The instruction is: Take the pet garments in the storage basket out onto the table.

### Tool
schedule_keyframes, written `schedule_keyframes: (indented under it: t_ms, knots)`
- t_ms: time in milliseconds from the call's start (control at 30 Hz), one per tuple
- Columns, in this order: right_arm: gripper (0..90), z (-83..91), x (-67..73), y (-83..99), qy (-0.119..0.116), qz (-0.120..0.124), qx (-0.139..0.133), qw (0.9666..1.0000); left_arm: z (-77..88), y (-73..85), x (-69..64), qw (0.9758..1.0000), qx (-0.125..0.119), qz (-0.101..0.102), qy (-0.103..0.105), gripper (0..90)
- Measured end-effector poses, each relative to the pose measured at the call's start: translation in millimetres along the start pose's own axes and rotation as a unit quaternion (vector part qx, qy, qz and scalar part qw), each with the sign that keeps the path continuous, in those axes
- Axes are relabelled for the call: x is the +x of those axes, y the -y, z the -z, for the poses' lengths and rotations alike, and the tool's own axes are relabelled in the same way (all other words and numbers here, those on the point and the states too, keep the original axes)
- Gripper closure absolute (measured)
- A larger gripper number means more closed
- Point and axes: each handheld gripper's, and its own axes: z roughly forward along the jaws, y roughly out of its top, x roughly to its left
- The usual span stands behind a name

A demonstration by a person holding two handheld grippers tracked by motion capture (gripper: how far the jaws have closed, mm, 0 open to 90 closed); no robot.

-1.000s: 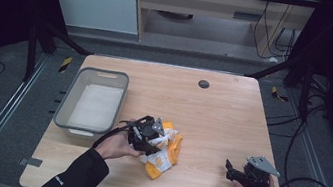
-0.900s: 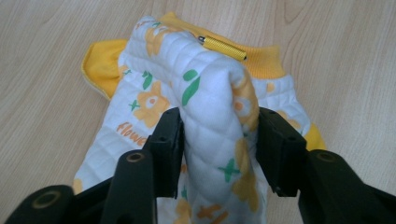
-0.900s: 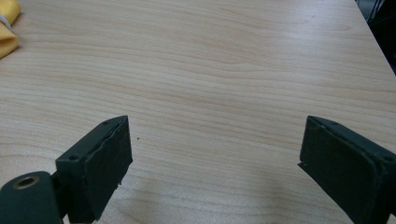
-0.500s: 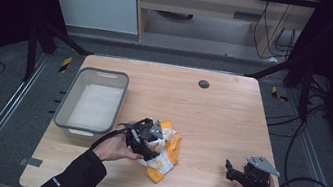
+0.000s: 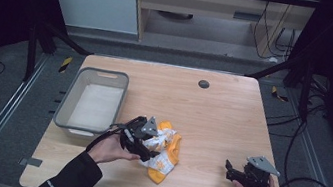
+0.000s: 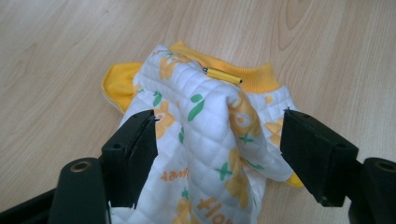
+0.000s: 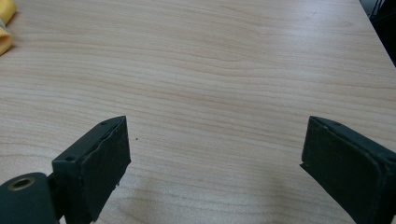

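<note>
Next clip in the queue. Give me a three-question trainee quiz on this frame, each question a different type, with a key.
1. True or false: the left gripper has its jaws apart, with the white quilted garment with yellow trim between them.
2. What sits between the right gripper's jaws? A) bare wooden table B) the garment C) the grey plastic bin
3. Fill in: the grey bin lies to the garment's ____ in the high view.

Key: 1 true; 2 A; 3 left.

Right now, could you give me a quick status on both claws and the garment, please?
Left claw open, jaws astride bunched yellow-and-white garment. Right claw open, empty, over bare table. Grey bin sits left of garment.
</note>
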Motion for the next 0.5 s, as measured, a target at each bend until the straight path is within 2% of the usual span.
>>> schedule_keyframes:
  t_ms: [300,367,400,433,467,500]
  knots:
    - [7.8,-0.1,0.1,0.0,0.000,0.000,0.000,1.0000,16.1,5.5,-6.1,0.9992,-0.037,0.009,-0.014,26.8]
    - [7.8,-0.1,0.0,0.0,0.001,0.000,0.001,1.0000,19.2,8.5,-7.0,0.9988,-0.045,0.014,-0.017,26.8]
    - [7.7,-0.1,0.0,0.0,0.001,0.000,0.001,1.0000,22.2,12.4,-7.6,0.9980,-0.056,0.024,-0.018,26.8]
    - [7.7,-0.1,0.0,0.0,0.001,0.000,0.001,1.0000,22.2,12.4,-7.6,0.9980,-0.056,0.024,-0.018,26.9]
    - [7.7,-0.1,0.0,0.0,0.001,0.000,0.001,1.0000,26.4,17.2,-8.0,0.9966,-0.071,0.033,-0.023,27.0]
    - [7.7,-0.1,0.0,0.0,0.001,0.000,0.001,1.0000,26.4,17.2,-8.0,0.9966,-0.071,0.033,-0.023,27.2]
